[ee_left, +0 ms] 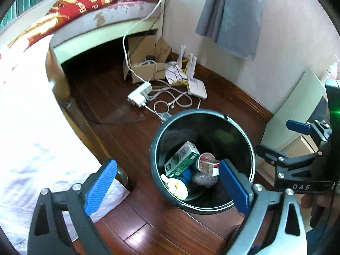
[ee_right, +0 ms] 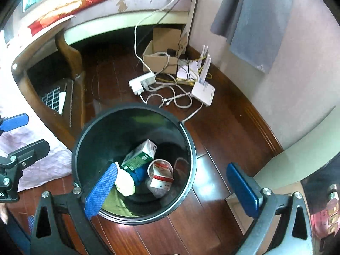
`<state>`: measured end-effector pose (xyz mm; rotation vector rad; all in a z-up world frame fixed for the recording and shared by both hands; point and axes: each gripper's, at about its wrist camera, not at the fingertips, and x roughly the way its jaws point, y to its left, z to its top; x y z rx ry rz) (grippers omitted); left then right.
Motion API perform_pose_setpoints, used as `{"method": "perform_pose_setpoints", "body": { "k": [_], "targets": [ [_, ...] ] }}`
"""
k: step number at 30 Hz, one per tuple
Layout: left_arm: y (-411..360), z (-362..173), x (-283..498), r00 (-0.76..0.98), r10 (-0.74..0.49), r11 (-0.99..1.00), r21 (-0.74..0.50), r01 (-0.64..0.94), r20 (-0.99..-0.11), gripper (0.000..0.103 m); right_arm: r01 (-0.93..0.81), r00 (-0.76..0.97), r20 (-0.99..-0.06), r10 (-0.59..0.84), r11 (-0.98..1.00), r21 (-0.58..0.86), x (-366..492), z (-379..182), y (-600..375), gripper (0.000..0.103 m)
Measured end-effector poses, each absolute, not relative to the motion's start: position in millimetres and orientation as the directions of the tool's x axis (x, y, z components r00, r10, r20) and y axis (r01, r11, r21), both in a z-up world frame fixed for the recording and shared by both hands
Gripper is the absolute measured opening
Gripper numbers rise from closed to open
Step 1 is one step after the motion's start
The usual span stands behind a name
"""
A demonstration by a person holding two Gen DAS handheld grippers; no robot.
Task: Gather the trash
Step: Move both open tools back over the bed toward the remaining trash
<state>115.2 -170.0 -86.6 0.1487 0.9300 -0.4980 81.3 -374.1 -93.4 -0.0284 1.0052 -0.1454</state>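
1. My left gripper [ee_left: 167, 182] hangs above the near rim of the black bin [ee_left: 153, 148]; its jaws are spread wide with nothing between them.
2. My right gripper [ee_right: 172, 188] hangs over the same bin [ee_right: 192, 148]; its jaws are likewise spread wide and grip nothing.
3. The bin stands on the dark wooden floor [ee_left: 127, 140], just beside the bed [ee_left: 31, 127].
4. The trash lies at the bottom of the bin: a green carton [ee_right: 139, 156] tilted against the wall, a red-and-white packet [ee_right: 161, 175] next to it, a pale crumpled wad [ee_right: 125, 183] and something blue [ee_right: 138, 174] under the carton.
5. Beyond the bin, near the wall, lie a white power strip [ee_left: 140, 94], loose cables [ee_left: 170, 103], a white router [ee_left: 196, 88] and an open cardboard box [ee_left: 146, 61].
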Motion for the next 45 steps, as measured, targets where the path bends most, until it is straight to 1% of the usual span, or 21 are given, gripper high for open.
{"method": "perform_pose_setpoints", "body": {
  "k": [3,12,22,34,41,45],
  "targets": [
    [-166,-76,114,0.514,-0.345,0.881,-0.082,0.466,-0.785,0.103,0.102,0.543,-0.829,-0.132,0.991,-0.092,79,-84,-369,0.103],
    [-147,-45,104,0.584,-0.335,0.898,-0.063,0.436,-0.74,0.103,0.072,0.611,-0.783,-0.114,0.993,-0.089,78,-48,-345,0.103],
    [-106,-15,100,0.669,-0.294,0.935,-0.059,0.35,-0.682,0.103,0.017,0.686,-0.723,-0.083,0.995,-0.098,85,-11,-307,0.103],
    [-44,0,96,0.74,-0.206,0.973,-0.055,0.223,-0.64,0.103,-0.102,0.74,-0.672,0.004,0.989,-0.106,96,18,-246,0.103],
    [3,4,91,0.77,-0.135,0.99,-0.057,0.128,-0.623,0.103,-0.183,0.78,-0.619,0.096,0.98,-0.079,105,34,-205,0.103],
    [33,8,85,0.797,-0.098,0.995,-0.064,0.074,-0.596,0.103,-0.225,0.782,-0.605,0.151,0.973,-0.047,112,39,-181,0.103]
  ]
}}
